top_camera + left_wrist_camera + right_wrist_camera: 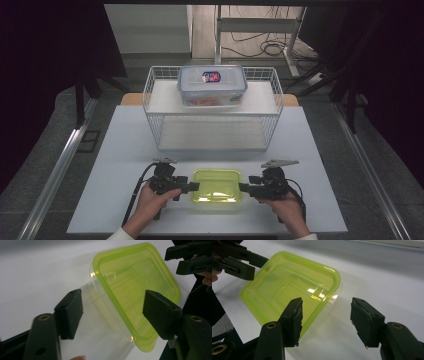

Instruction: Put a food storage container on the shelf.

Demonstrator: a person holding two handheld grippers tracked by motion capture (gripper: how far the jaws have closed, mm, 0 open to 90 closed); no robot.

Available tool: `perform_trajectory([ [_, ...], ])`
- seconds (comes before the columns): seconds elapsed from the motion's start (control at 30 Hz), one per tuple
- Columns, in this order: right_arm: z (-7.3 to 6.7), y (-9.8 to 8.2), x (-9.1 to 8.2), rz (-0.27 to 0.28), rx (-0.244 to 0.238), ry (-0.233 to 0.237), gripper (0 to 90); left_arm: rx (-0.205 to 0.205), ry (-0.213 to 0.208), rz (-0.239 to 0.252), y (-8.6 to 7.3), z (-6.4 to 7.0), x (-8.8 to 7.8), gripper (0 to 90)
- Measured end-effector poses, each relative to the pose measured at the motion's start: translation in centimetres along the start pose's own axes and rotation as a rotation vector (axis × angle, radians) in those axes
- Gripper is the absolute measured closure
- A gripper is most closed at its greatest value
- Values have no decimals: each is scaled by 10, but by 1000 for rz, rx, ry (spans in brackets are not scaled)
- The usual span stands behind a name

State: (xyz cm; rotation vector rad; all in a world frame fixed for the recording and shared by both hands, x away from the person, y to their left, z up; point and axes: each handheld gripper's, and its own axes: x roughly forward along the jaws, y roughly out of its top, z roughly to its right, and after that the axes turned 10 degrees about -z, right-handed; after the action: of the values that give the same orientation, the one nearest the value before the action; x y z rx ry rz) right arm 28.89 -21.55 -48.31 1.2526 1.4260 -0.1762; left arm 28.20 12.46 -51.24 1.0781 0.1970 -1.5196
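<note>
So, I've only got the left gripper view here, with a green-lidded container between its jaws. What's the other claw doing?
Observer: The right claw is open at the opposite end of the green-lidded container. One corner sits between its jaws, not clamped.
Operator: Anything else on the table?
Observer: A white wire basket stands behind, with a blue-rimmed lidded container on its raised shelf.
</note>
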Motion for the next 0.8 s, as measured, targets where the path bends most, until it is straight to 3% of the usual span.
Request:
perform_trajectory([
  [0.3, 2, -1, 0, 0, 11, 12, 420, 17, -22, -12, -1, 3, 7, 516],
  [0.4, 2, -1, 3, -11, 14, 22, 407, 19, -29, -13, -1, 1, 6, 535],
  [0.43, 2, -1, 4, -15, 15, 25, 404, 19, -14, -7, -1, 2, 6, 549],
  [0.47, 2, -1, 6, -19, 17, 27, 401, 27, 0, -4, -2, 2, 6, 630],
  [0.67, 2, 1, 14, -42, 29, 48, 403, 40, 4, 3, -3, 4, 7, 623],
  [0.8, 4, 1, 19, -50, 44, 78, 463, 51, 4, 4, -4, 4, 7, 628],
])
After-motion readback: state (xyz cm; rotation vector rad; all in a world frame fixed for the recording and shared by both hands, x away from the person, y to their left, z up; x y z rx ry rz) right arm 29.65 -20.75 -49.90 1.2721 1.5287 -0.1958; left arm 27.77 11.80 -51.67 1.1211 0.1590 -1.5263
